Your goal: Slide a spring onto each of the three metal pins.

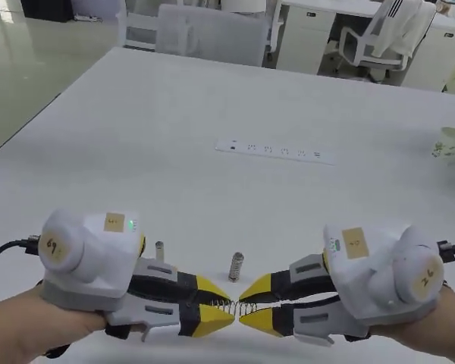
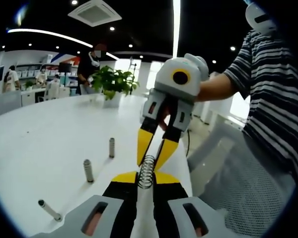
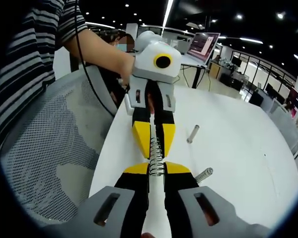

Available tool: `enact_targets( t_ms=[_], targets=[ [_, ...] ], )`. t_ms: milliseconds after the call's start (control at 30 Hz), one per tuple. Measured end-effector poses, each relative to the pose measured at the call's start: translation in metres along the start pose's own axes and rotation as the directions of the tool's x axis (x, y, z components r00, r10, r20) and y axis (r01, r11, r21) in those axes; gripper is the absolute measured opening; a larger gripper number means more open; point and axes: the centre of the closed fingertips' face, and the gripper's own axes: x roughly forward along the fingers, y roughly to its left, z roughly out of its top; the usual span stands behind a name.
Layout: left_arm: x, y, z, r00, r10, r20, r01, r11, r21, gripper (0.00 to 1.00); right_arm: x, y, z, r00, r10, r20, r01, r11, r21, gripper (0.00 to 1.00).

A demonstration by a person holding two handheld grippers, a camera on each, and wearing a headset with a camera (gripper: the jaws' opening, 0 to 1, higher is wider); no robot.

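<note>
Tools both sit low at the near edge of the bench [image 1: 212, 98], a wide, glossy white top. My left tool [image 1: 227, 307] comes in from the near-left corner side and my right tool [image 1: 245, 306] from the near-right. They point at each other, yellow tips almost meeting. Each is clenched on one end of the same spring [image 2: 146, 169].

White power strip [image 1: 274, 151] lies flat around mid-bench, well apart from the tools. Pale cup with a green pattern [image 1: 449, 142] stands at the right edge.

Two pins stand upright just beyond the tool tips, toward the far edge. The sprung pin [image 1: 236, 267], a coil already on it, is almost in line with the gap between the tips. The bare pin [image 1: 159, 252] is to its left, beside my left tool's body. The left gripper view shows a third pin [image 2: 49, 210] closest to that tool, in a row with the other two.

The held spring bridges the small gap between the tips, roughly level. Whether it touches the bench I cannot tell.
</note>
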Motion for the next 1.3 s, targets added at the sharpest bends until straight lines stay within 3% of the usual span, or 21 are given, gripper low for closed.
enact_targets(
  t_ms=[167,433,867,1300],
  targets=[
    [0.001,-0.003,-0.002,0.9997,-0.022,-0.015,0.022,1.0,0.007,0.03,0.001,0.003,-0.002,1.0,0.001,0.001,-0.001,0.999,0.053,0.08],
    [0.0,-0.006,-0.004,0.9994,-0.03,-0.02,0.03,1.0,0.003,0.03,-0.003,0.007,-0.014,0.9999,-0.006,-0.016,0.008,0.997,0.074,0.09],
    [0.0,-0.011,-0.005,0.9988,-0.041,-0.028,0.041,0.999,-0.006,0.03,-0.003,0.01,-0.011,1.0,-0.003,0.0,0.003,0.996,0.094,0.07],
    [0.001,-0.007,-0.01,0.9984,-0.021,-0.053,0.022,1.0,0.011,0.02,-0.012,0.004,0.016,0.9989,-0.018,0.042,0.016,0.998,0.054,0.07]
  ],
)
